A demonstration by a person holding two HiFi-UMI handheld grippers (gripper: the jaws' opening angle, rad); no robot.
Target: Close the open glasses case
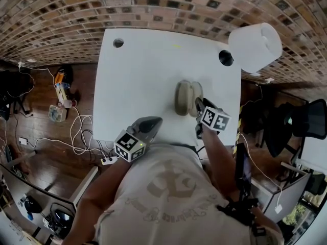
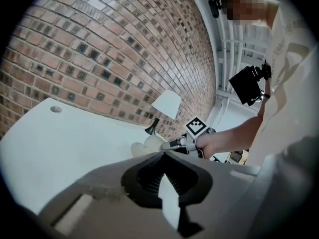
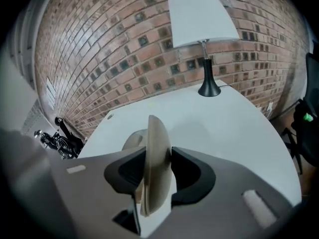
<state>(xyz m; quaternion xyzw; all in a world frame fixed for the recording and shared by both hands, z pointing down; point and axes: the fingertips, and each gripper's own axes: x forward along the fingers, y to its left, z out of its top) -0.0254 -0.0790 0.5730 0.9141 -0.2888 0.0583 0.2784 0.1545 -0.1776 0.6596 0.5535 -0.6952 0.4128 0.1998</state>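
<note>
Fingers (image 3: 188, 169) of the right gripper (image 3: 157, 153) are clenched on the lid (image 3: 157, 148) of the glasses case (image 1: 183, 98). The beige shell stands edge-on between the dark pads, and the other half lies just behind it to the left on the white tabletop (image 1: 148, 65). From the head view the case sits open toward the right side of the tabletop, with the right gripper (image 1: 199, 105) at its right half. The left gripper (image 2: 162, 156) has its fingers drawn together on nothing and hovers at the near edge, well apart from the case.

The likeliest trouble, as I judge it, is the hold itself. The pads pinch a thin, curved, smooth shell, so it could slip out as the lid is swung over. Nothing steadies the base either, so a sideways push may drag or tip the whole case instead of folding it. A sprung hinge could also snap the lid down onto a finger caught between the halves.

No brand or label shows on the case. The marker cubes carry only black-and-white squares, and the print on the person's shirt is too blurred to read.
</note>
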